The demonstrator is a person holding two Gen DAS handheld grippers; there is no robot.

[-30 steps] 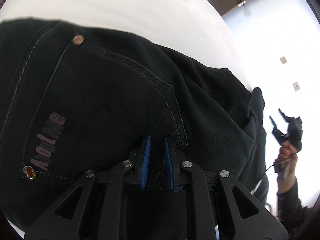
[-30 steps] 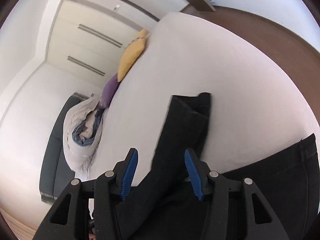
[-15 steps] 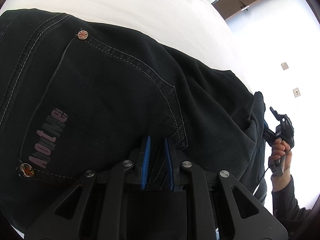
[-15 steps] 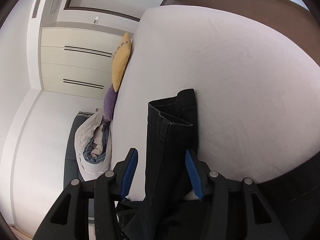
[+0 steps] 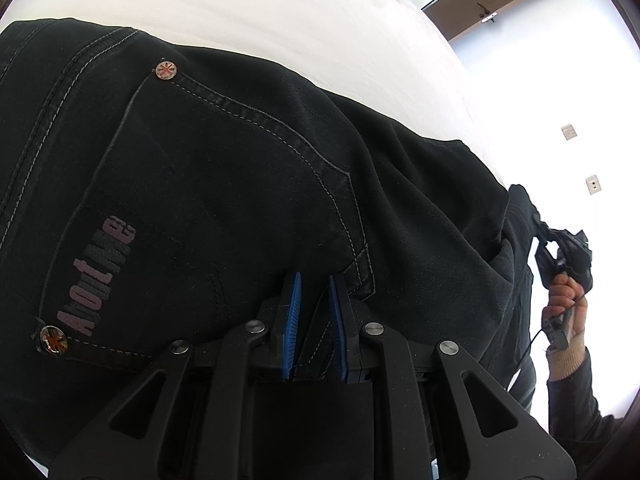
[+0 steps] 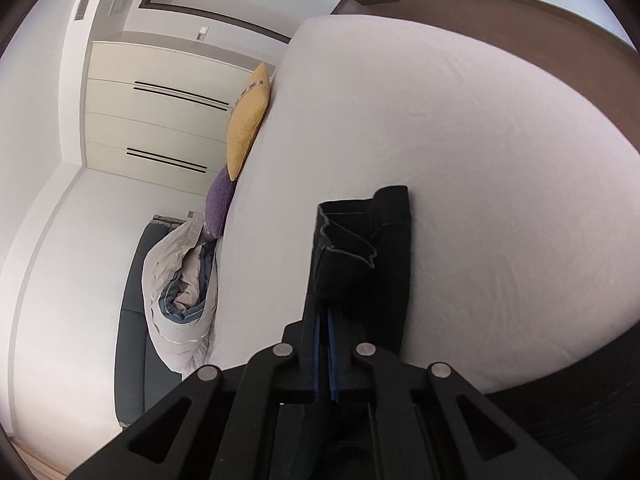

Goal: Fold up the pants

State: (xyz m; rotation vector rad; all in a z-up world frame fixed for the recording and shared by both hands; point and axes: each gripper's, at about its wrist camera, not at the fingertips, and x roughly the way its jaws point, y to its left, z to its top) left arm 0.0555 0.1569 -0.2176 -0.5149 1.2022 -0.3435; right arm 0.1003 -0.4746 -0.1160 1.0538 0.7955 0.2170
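Note:
Black jeans (image 5: pixel 224 184) lie on a white bed (image 5: pixel 280 20); a back pocket with rivets and pink lettering fills the left wrist view. My left gripper (image 5: pixel 314 284) is shut on the jeans' fabric near the pocket's lower corner. In the right wrist view the leg ends (image 6: pixel 360 248) stick out over the bed (image 6: pixel 460 160), cuffs open toward the camera. My right gripper (image 6: pixel 325 320) is shut on the leg fabric just behind the cuffs. The right gripper also shows in the left wrist view (image 5: pixel 560 244), held by a hand at the jeans' far end.
A yellow pillow (image 6: pixel 248 128) and a purple pillow (image 6: pixel 220 204) lie at the head of the bed. A bundled duvet (image 6: pixel 184 296) rests on a dark sofa beside the bed. Cream wardrobe doors (image 6: pixel 152 108) stand behind. Brown floor borders the bed's far side.
My right gripper has closed on the leg ends, having been open around them before. The left gripper has kept its hold while the view shifted slightly over the pocket.

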